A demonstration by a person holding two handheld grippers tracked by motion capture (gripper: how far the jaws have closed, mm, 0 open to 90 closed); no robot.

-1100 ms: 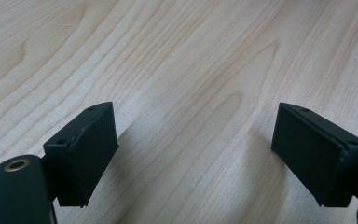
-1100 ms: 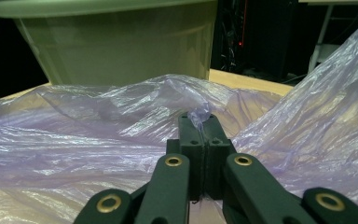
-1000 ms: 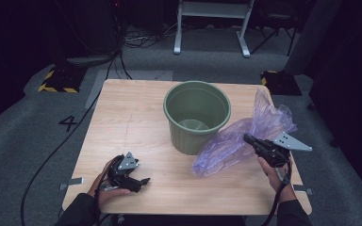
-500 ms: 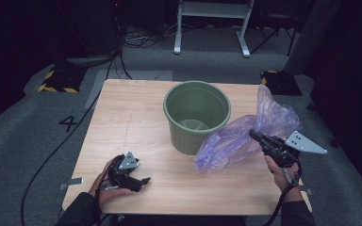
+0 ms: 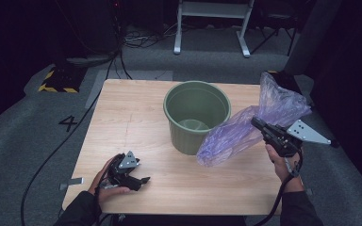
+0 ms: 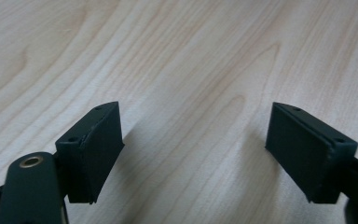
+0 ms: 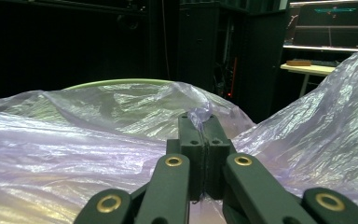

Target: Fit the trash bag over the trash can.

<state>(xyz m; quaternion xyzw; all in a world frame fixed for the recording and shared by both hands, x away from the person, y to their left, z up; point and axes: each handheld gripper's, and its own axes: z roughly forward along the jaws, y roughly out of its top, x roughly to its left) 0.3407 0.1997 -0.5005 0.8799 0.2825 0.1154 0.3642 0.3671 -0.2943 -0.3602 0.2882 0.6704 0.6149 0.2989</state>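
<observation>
My right gripper (image 5: pixel 259 126) pinches the purple plastic bag (image 5: pixel 245 132), lifted beside the green bucket (image 5: pixel 197 115) near the table's (image 5: pixel 136 113) right edge. My left gripper (image 5: pixel 139 180) rests by the near left corner, its jaws wide apart, just closing a little, nothing between them.

Your left tongs (image 5: pixel 139 179) lie low at the near left, cradled in your left hand (image 5: pixel 104 181), jaws wide apart and just easing inward with nothing between them. Your right tongs (image 5: pixel 256 123) are raised at the right, jaws pressed together, forearm reaching up from below.
</observation>
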